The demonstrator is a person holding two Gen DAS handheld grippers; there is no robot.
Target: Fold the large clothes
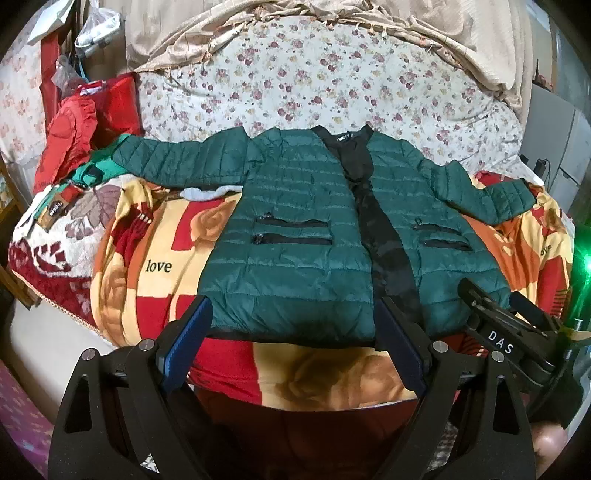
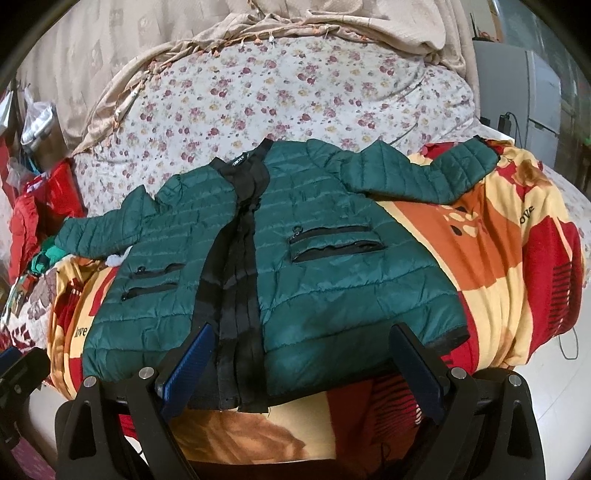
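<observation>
- While both tools hover low at the bed's near edge, one quilted green jacket (image 1: 295, 229) lies flat, front up, on the rose-print blanket (image 1: 155, 266), both sleeves spread.
- Four black zip pockets, two per side; one black placket down the middle.
- Left gripper (image 1: 295, 343): fingers spread wide, holding nothing, above the hem's left half.
- Right gripper (image 2: 299, 362): fingers likewise parted, empty, over the placket's lower end.
- Behind: floral sheet (image 2: 280, 96), crumpled beige cloth (image 2: 332, 22). Red fabric heap (image 1: 74, 133) at left.
</observation>
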